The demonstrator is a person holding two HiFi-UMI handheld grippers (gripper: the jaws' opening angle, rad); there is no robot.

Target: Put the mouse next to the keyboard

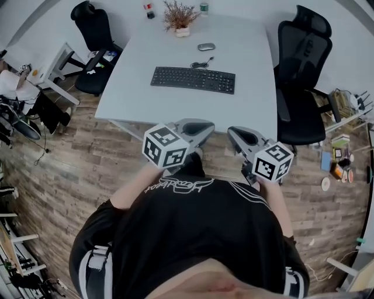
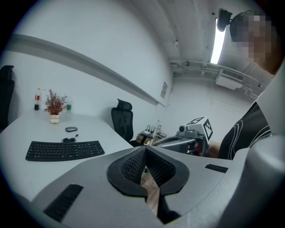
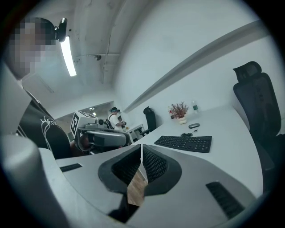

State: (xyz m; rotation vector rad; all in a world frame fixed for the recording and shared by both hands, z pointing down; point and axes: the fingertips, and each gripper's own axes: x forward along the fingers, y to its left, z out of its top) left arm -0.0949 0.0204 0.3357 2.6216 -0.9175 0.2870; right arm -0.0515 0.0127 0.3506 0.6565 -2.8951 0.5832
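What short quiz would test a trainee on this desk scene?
1. True or false: the mouse lies apart from the keyboard.
2. The fingers of the left gripper are: A) open; B) shut, empty; C) shut on the mouse.
3. Fill in: the pot beyond the mouse holds a ____.
Key: 1 true; 2 B; 3 plant.

Table [image 1: 146, 104] front bare; keyboard [image 1: 193, 79] between edge and mouse [image 1: 205, 47].
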